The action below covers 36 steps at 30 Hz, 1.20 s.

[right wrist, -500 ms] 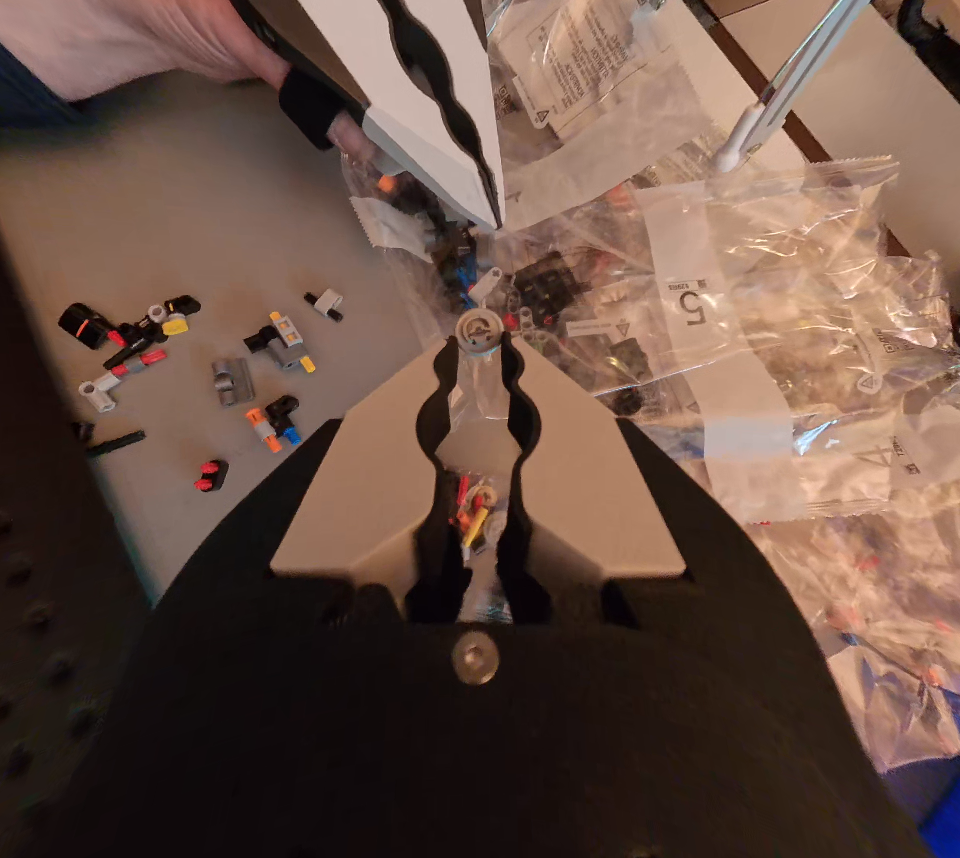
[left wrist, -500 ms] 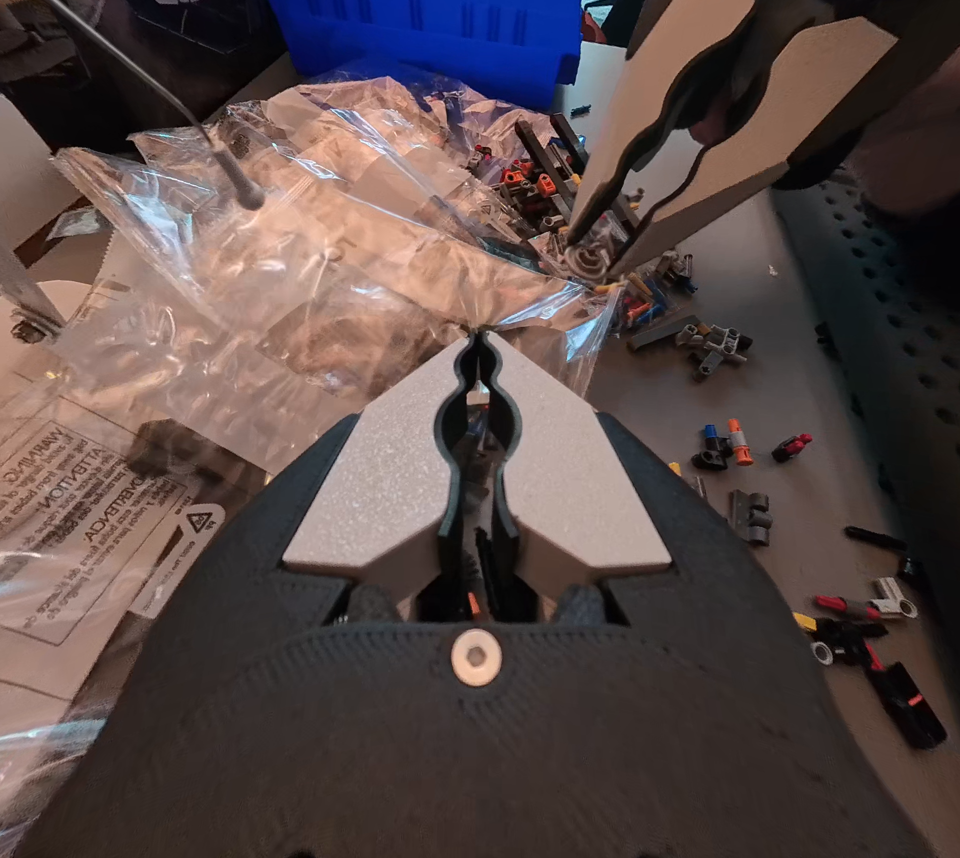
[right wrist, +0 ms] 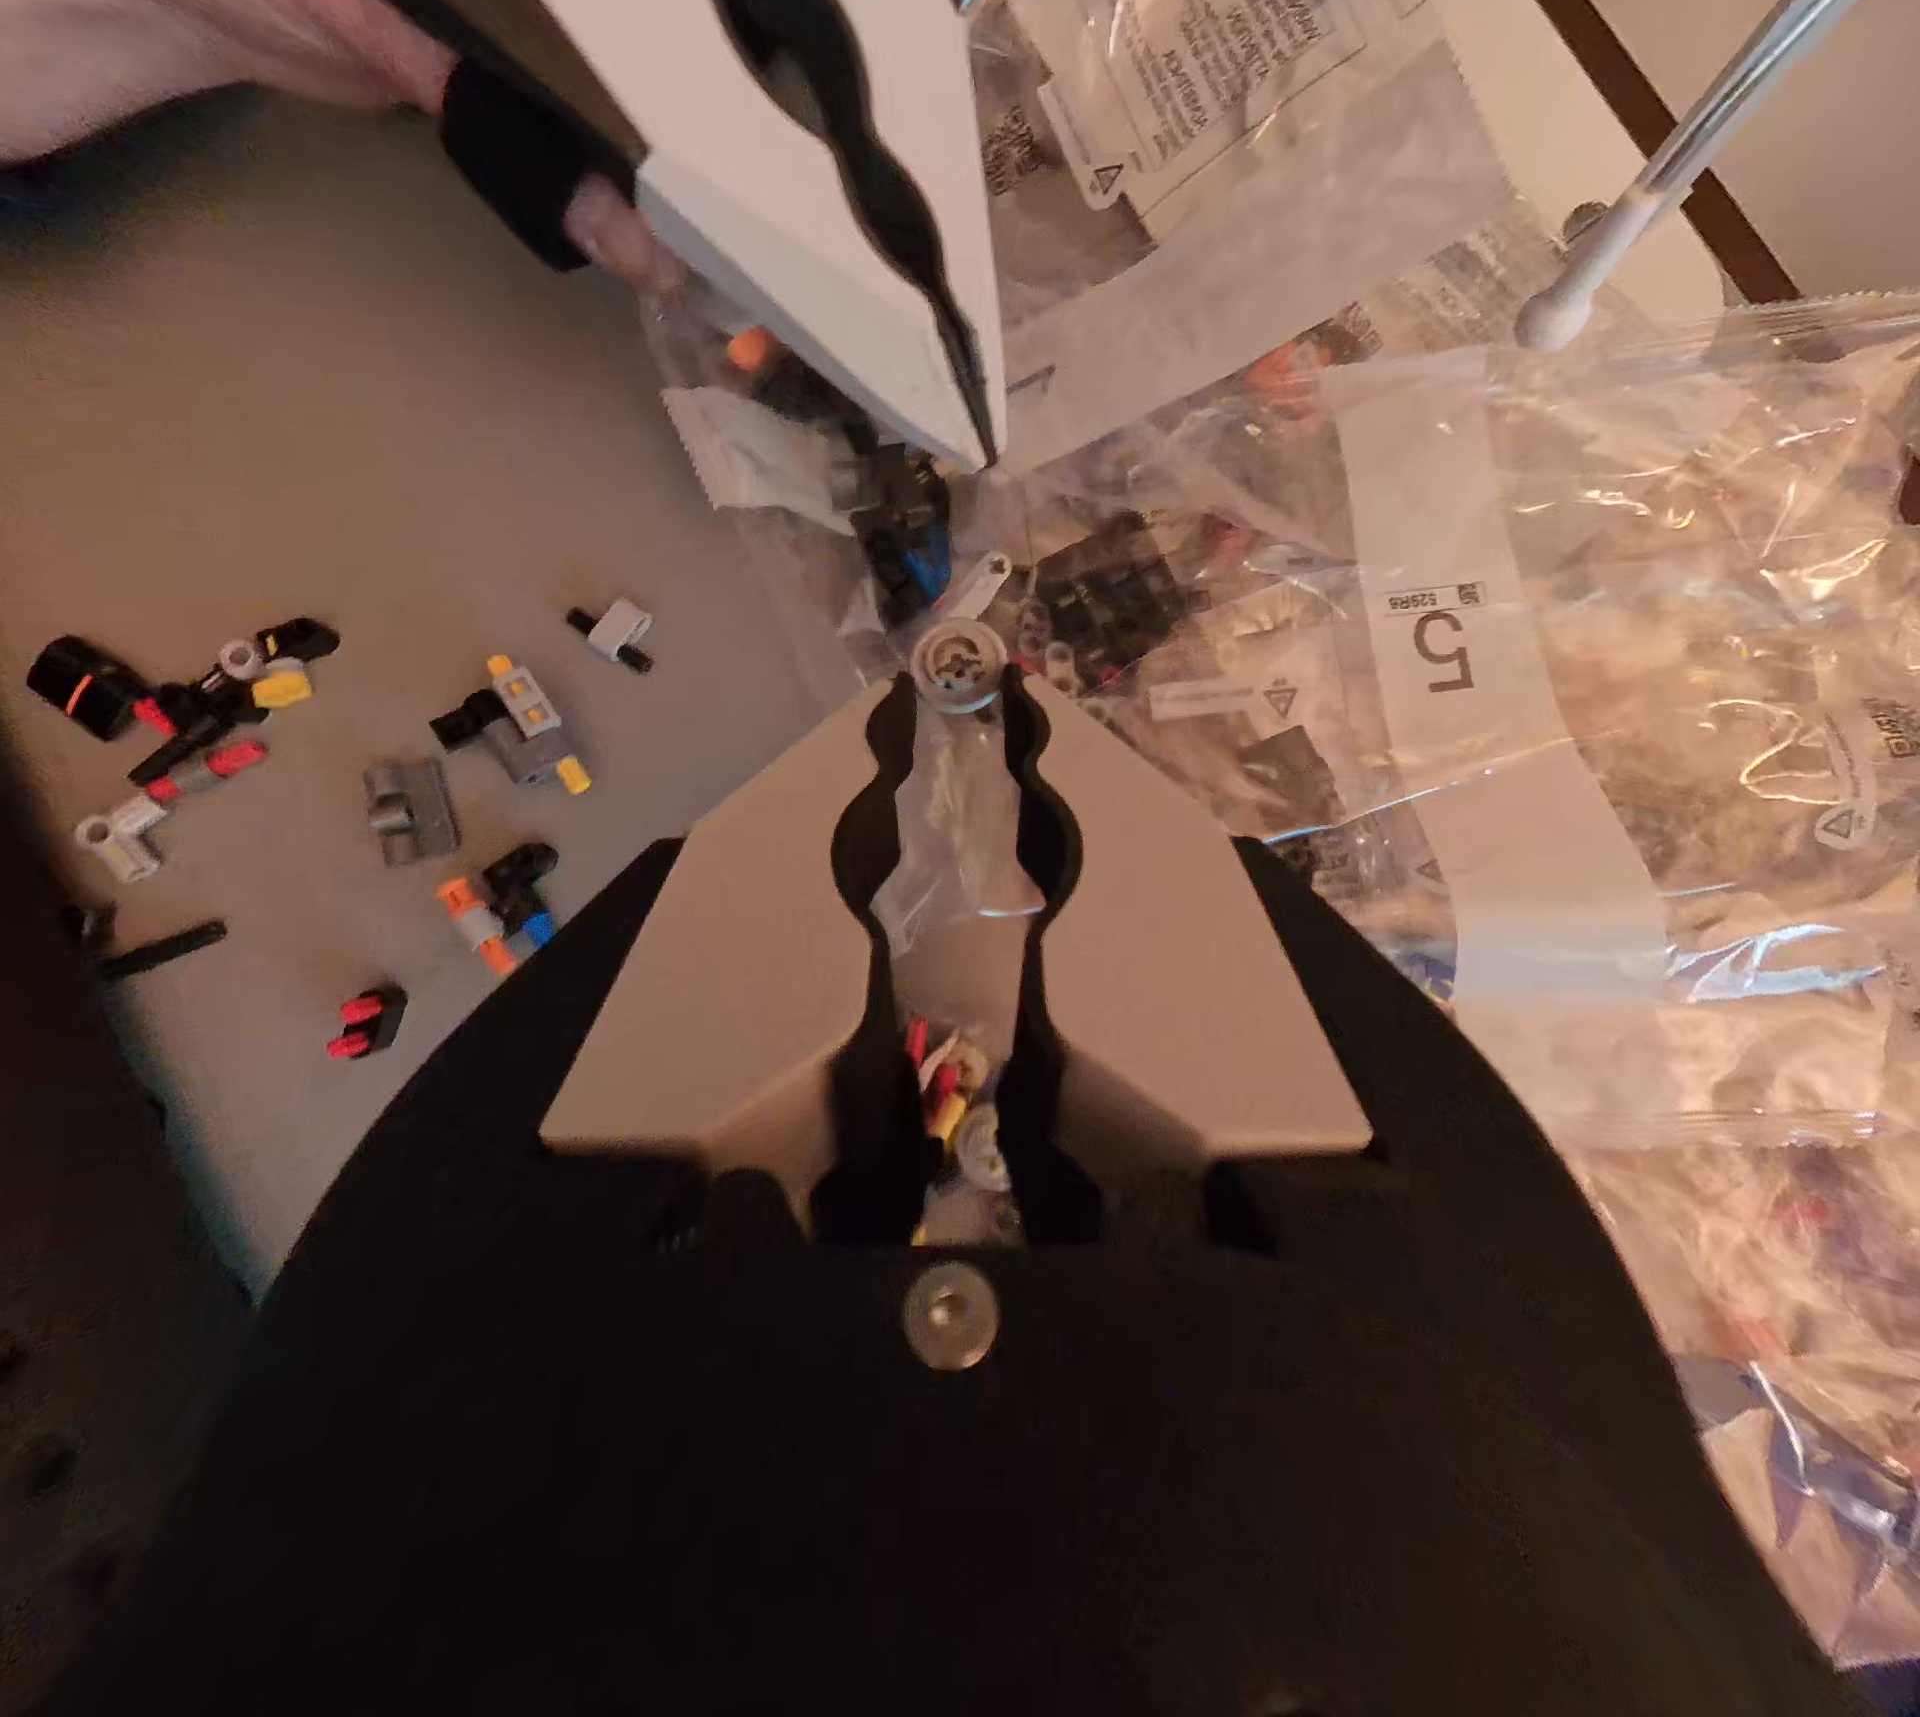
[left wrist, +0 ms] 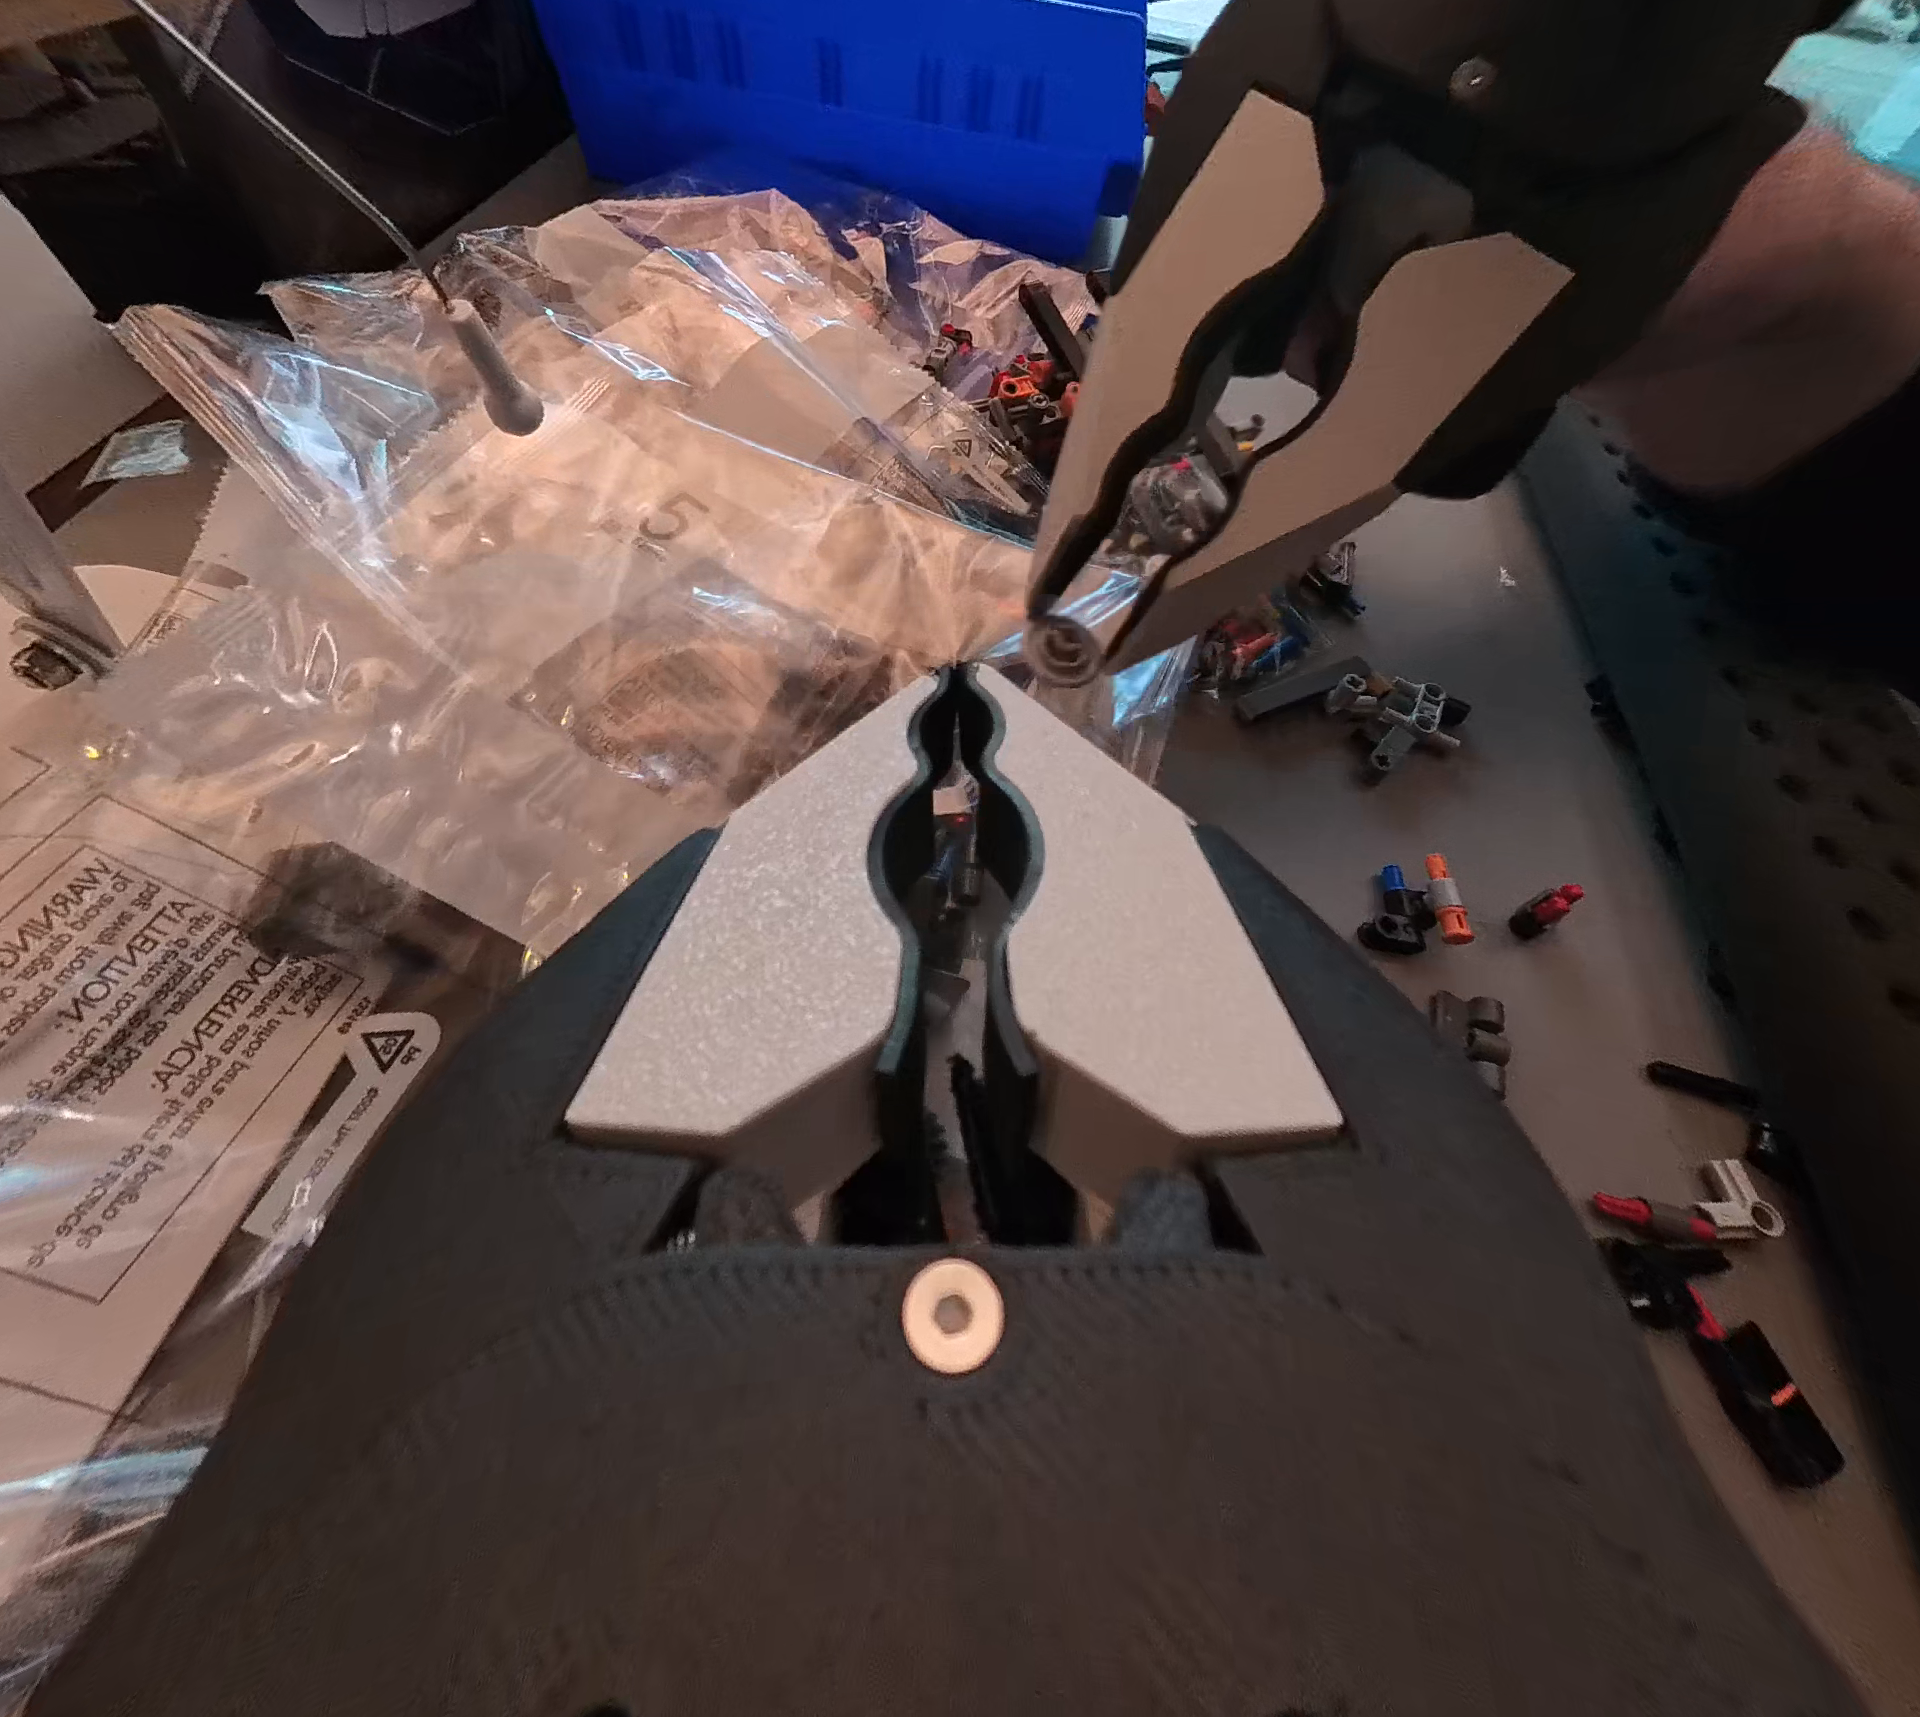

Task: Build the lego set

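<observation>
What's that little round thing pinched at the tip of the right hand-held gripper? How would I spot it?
Start at the heap of clear plastic parts bags on the grey table. At its near edge, the right hand-held gripper pinches a small light-grey round plastic piece between its fingertips. Unlike the loose coloured pins lying on the table, it is disc-shaped, with a hollow centre, and held up off the table.

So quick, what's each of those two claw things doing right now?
Left gripper: shut, pinching the clear plastic bag.
Right gripper: shut on a small round grey piece.

Blue bin (left wrist: pixel 831 36) (clear bags (left wrist: pixel 623 524))
</observation>
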Motion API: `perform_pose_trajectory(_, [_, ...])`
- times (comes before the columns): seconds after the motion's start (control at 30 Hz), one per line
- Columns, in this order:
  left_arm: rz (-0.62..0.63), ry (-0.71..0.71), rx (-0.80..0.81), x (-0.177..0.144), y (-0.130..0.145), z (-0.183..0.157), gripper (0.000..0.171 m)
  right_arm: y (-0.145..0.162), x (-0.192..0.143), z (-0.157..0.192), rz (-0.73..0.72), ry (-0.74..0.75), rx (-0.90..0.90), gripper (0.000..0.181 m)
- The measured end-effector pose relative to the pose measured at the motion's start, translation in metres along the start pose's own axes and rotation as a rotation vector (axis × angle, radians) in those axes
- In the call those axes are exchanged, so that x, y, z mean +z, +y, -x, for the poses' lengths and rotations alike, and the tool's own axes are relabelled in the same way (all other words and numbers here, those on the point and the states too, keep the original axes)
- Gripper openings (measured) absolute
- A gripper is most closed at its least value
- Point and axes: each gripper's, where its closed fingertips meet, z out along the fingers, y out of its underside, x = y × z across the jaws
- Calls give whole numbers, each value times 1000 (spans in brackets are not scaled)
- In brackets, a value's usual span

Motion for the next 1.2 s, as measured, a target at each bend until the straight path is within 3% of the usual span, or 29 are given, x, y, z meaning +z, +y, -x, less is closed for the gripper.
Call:
perform_pose_trajectory(0.17, [12, -2, 4, 1, 2, 0, 0, -2, 13, -1, -14, -36, 39, 17])
perform_pose_trajectory(0.37, [-14, -4, -5, -2, -2, 1, 0, 1, 2, -9, -30, -12, 61, 24])
perform_pose_trajectory(0.47, [-24, -8, -3, -4, -5, 2, 0, -9, -17, -3, -118, -44, 44, 25])
perform_pose_trajectory(0.63, [-84, -22, -15, -10, -15, 6, 0, -25, -47, 42, -241, -199, -132, 24])
perform_pose_trajectory(0.7, [-120, -22, -29, -13, -20, 7, 0, -24, -46, 58, -229, -238, -198, 17])
perform_pose_trajectory(0.8, [-199, -34, -34, -23, -34, 8, 0, -17, -32, 79, -161, -309, -246, 22])
perform_pose_trajectory(1.03, [-313, -33, -33, -39, -53, 7, 0, 16, 11, 89, 79, -320, -285, 31])
perform_pose_trajectory(1.2, [-483, -30, -87, -65, -73, 14, 0, 17, 6, 79, 54, -312, -227, 30])
